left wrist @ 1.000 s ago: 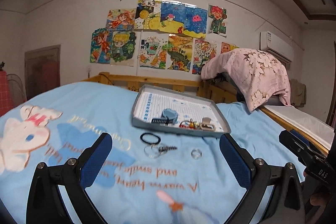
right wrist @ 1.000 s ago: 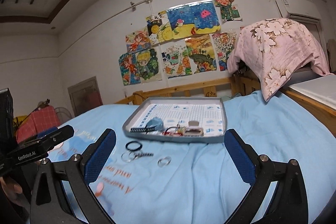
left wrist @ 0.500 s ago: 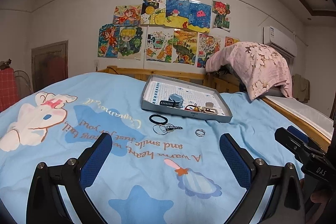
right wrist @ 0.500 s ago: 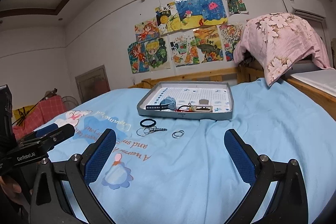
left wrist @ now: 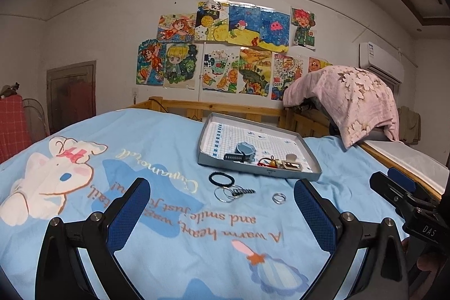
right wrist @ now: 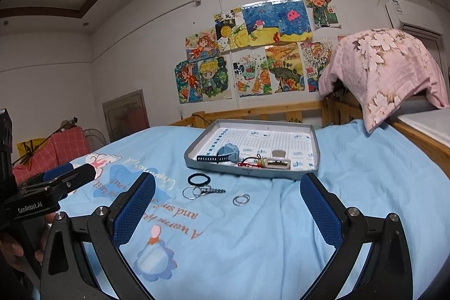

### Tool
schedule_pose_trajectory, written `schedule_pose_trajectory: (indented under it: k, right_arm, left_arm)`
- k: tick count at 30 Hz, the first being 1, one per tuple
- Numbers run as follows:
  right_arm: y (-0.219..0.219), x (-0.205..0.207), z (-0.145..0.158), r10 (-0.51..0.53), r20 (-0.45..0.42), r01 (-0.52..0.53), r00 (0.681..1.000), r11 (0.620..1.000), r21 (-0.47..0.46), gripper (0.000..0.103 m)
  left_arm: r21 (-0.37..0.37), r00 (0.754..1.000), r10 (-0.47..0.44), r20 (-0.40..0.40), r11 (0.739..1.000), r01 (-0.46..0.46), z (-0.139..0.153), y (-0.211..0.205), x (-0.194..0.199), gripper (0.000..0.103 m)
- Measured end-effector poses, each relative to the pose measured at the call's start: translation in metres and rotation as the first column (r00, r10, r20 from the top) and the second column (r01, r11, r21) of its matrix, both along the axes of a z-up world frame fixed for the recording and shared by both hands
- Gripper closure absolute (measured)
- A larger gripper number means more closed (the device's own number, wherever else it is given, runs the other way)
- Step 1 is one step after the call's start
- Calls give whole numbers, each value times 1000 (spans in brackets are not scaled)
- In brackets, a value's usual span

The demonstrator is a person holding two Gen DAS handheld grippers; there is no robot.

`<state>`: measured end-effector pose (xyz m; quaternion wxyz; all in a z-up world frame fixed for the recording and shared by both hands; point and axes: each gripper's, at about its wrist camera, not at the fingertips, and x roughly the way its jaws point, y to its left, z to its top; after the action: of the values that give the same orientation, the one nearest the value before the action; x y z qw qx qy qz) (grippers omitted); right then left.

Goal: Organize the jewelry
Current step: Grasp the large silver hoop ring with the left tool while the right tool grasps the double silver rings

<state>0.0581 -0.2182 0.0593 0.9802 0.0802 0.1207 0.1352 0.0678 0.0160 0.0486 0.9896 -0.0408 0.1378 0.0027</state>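
A: Left hand-held gripper (left wrist: 222, 215) and right hand-held gripper (right wrist: 227, 208) are both seen spread wide, nothing pinched, hovering over the light blue printed bedsheet (left wrist: 157, 249).

B: Task things?

A: Ahead of both grippers, a shallow grey rectangular tray with a grid-paper liner (left wrist: 317, 173) is set on the bed. Inside it, near the front wall: a blue-grey watch with a dark strap (left wrist: 242, 153), a red cord with small charms (left wrist: 267, 161), a pale rectangular buckle-like piece (left wrist: 292, 165). Exact type of the last one cannot be told.

B: Loose items?

A: Three groups are left on the sheet between the tray and the grippers. A black elastic hair band (left wrist: 221, 178) lies just in front of the tray. Thin silver hoops tangled with a dark beaded clip (left wrist: 229, 193) lie just nearer than it, touching or almost touching. A pair of small silver rings (left wrist: 279, 198) lies apart, toward the right finger of the left gripper.

B: Progress?

A: Judged partway; tray partly filled, three groups still outside.

B: Risks?

A: Thin rings on soft fabric: pads may be pushed into the sheet and cloth pinched instead of metal. The paired rings could be split, one left behind. The hoops and clip could be dragged together and the black band snagged. The tray sits on bedding, so it could be tipped or shifted if its front wall is bumped. Both grippers point at the same patch; a collision is possible.
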Motion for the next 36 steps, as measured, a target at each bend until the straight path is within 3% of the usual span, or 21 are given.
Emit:
schedule_pose_trajectory:
  k: [16,19,29,36]
  right_arm:
    - [0,63,18,-24,26,25,999,999,-46,2]
    - [3,79,16,-28,23,29,999,998,-55,2]
    - [1,133,-4,-49,-36,48,998,998,-50,2]
    - [-2,162,-23,-32,-76,31,997,999,-15,2]
  left_arm:
    - [-4,1000,6,-23,1000,-6,-2,7,66,0]
    - [-36,999,4,-54,999,-6,-7,11,85,0]
    - [-82,995,-15,-99,997,7,-15,27,143,0]
    - [-94,985,-44,-166,995,28,-40,34,172,0]
